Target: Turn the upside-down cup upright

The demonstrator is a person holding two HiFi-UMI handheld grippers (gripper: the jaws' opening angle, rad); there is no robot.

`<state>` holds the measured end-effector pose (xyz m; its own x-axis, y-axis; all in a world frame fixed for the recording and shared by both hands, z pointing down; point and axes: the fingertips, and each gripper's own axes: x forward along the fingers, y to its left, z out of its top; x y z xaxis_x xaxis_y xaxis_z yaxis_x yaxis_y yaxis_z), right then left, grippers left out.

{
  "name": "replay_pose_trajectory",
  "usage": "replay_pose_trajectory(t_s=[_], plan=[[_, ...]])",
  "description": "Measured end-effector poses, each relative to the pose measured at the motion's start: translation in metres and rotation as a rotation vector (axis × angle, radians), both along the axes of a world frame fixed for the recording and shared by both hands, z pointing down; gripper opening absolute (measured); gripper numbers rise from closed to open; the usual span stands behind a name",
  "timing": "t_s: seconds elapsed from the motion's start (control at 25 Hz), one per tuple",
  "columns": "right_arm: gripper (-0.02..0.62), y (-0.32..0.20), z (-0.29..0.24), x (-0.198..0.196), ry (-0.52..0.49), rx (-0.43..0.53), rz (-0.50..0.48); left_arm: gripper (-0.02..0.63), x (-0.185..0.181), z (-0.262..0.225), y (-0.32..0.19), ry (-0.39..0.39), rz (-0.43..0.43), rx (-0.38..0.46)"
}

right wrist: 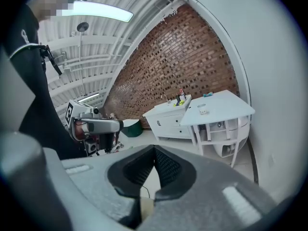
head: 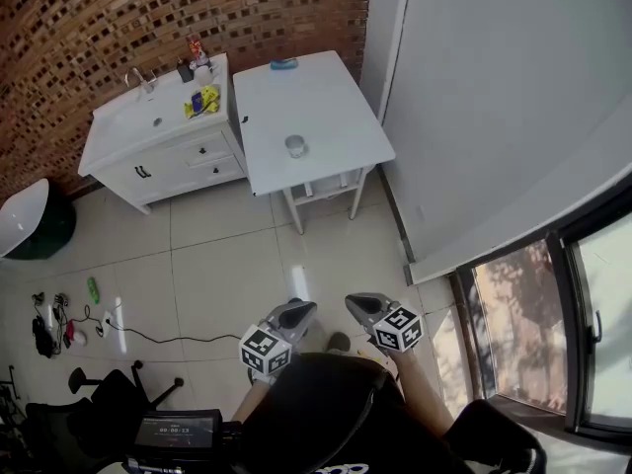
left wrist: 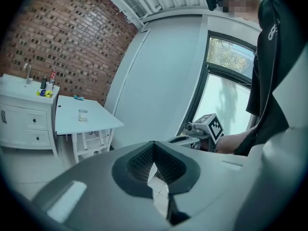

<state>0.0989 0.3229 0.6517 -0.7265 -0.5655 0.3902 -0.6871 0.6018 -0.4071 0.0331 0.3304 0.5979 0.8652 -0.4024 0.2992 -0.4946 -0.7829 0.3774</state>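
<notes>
A small pale cup (head: 295,145) stands alone on the white table (head: 326,107), near its front edge. The left gripper view shows the cup (left wrist: 83,114) far off, and so does the right gripper view, where the cup (right wrist: 204,110) is tiny; its rim side is too small to tell. My left gripper (head: 299,311) and right gripper (head: 357,304) hang side by side close to my body, over the tiled floor and far short of the table. Both are shut with nothing in them; the jaws of the left gripper (left wrist: 155,167) and of the right gripper (right wrist: 153,170) meet.
A white sink cabinet (head: 148,136) with bottles and a yellow item stands left of the table. A blue object (head: 283,64) lies at the table's far end. A pale wall (head: 494,97) runs along the right, a window (head: 553,334) below it. Cables (head: 89,324) lie on the floor at left.
</notes>
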Motion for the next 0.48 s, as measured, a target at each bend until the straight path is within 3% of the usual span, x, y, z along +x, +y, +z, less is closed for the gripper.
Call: replay_pose_trajectory(t_s=[0.48], plan=[[-0.008,0.037,0.005,-0.003,0.051,-0.001,-0.046,0.014,0.011,0.001,0.032,0.018,0.007,0.004]])
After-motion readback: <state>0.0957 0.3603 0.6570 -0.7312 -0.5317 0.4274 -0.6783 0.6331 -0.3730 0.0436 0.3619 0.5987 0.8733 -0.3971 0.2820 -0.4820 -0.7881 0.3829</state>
